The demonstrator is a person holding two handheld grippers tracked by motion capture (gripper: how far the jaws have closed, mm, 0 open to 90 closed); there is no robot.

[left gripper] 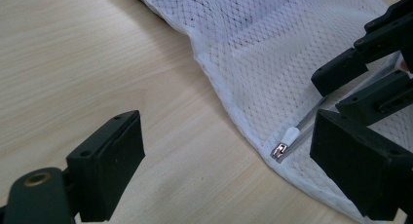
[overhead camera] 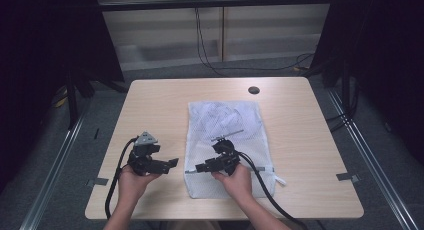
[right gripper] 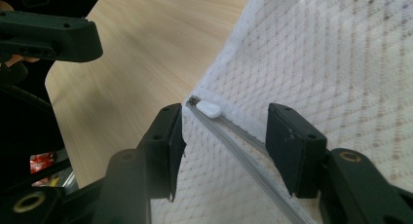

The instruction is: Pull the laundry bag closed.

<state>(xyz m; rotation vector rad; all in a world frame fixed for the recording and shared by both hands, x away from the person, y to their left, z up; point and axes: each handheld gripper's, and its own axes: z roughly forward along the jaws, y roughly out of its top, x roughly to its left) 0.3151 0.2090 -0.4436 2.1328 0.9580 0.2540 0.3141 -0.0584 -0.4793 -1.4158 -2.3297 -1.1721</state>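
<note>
High view dim, corners black at 9 and 3 o'clock; pale wooden tabletop (overhead camera: 150,105) evenly lit; gripper views' near jaws blurred.

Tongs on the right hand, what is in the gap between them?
Between the right tongs, in the right gripper view, lies the grey zipper of the white mesh bag, with its white pull tab just ahead.

A pale wooden table (overhead camera: 300,140) with rounded corners sits on grey carpet (overhead camera: 165,72), a dark round port (overhead camera: 254,90) near its far edge; black curtains (overhead camera: 45,35) hang either side, cables (overhead camera: 205,50) trail down the light panelled wall (overhead camera: 270,25) behind
</note>
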